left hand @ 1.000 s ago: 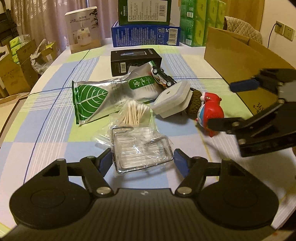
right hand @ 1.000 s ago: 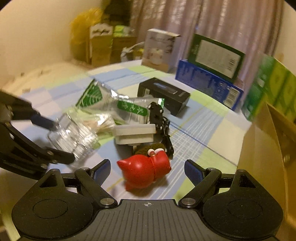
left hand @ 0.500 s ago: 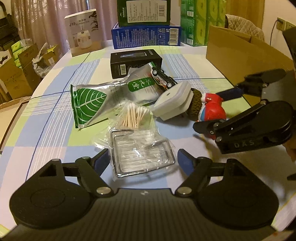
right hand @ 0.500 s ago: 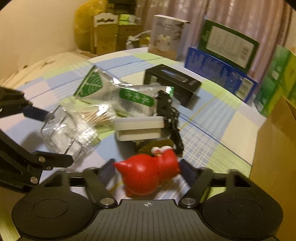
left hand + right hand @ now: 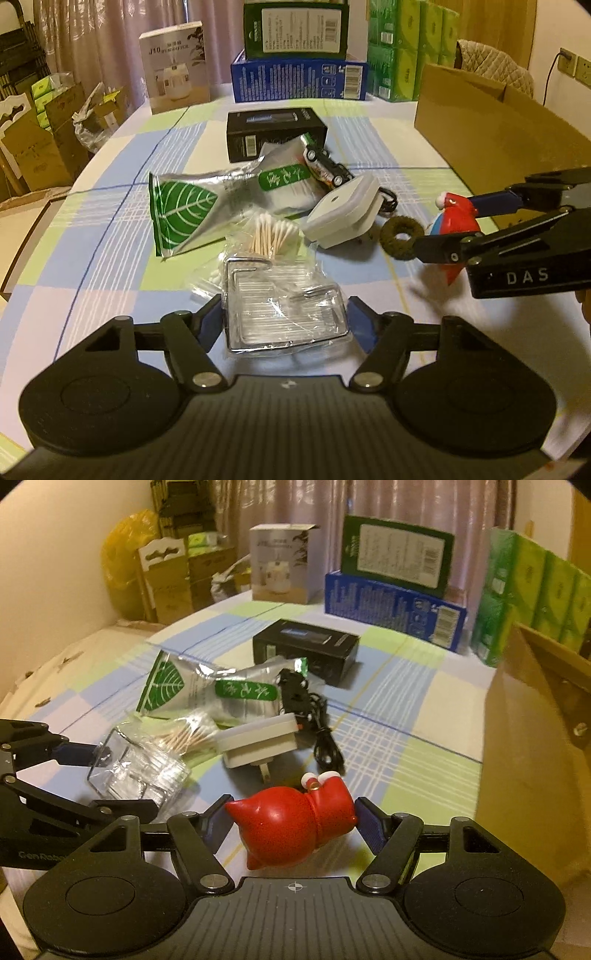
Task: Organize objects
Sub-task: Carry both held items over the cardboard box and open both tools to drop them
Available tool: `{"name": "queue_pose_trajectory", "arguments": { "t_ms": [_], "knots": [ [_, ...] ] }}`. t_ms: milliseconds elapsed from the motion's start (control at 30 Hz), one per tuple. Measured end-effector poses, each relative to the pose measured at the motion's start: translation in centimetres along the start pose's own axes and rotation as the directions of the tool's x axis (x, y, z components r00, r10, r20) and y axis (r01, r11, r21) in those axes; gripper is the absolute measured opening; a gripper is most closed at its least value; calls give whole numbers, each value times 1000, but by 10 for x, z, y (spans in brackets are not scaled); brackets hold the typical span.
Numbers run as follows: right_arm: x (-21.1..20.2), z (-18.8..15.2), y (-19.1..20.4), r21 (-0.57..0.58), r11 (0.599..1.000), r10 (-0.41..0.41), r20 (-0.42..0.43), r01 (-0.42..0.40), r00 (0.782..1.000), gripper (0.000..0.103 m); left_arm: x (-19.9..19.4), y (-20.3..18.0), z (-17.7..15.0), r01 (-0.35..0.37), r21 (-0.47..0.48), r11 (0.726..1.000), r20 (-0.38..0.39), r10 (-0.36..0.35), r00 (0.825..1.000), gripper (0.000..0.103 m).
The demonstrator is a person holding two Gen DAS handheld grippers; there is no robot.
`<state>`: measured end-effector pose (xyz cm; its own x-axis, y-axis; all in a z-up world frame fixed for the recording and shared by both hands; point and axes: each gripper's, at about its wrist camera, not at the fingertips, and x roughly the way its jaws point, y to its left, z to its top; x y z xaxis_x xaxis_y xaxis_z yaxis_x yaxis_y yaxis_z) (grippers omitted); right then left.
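A wire rack in clear wrap (image 5: 284,310) lies on the checked tablecloth, and my left gripper (image 5: 284,323) has its blue pads pressed to both sides of it. The right wrist view shows the same pack (image 5: 136,768) tilted between the left gripper's fingers (image 5: 99,779). My right gripper (image 5: 293,823) is shut on a red toy figure (image 5: 288,827), which fills the span between its pads. In the left wrist view that toy (image 5: 456,218) hangs above the cloth in the right gripper (image 5: 445,225), with its shadow below it.
A pile sits mid-table: a leaf-printed foil pouch (image 5: 207,206), bagged cotton swabs (image 5: 271,236), a white plug adapter (image 5: 341,214), a toy car (image 5: 325,168), a brown ring (image 5: 402,236) and a black box (image 5: 275,131). An open cardboard box (image 5: 491,125) stands right. Cartons line the far edge.
My right gripper closed on the red toy and raised it off the cloth, uncovering the brown ring. My left gripper's pads drew in against the wrapped rack.
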<state>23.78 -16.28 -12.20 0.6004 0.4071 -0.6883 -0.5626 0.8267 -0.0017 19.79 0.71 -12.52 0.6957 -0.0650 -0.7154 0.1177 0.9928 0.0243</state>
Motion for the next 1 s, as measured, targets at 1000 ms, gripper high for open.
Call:
{"name": "queue_pose_trajectory", "arguments": {
  "t_ms": [1000],
  "knots": [
    [-202, -2, -189, 444, 860, -317, 79, 252, 945, 67, -78, -192, 134, 302, 220, 928, 162, -339, 927, 66]
  ]
}}
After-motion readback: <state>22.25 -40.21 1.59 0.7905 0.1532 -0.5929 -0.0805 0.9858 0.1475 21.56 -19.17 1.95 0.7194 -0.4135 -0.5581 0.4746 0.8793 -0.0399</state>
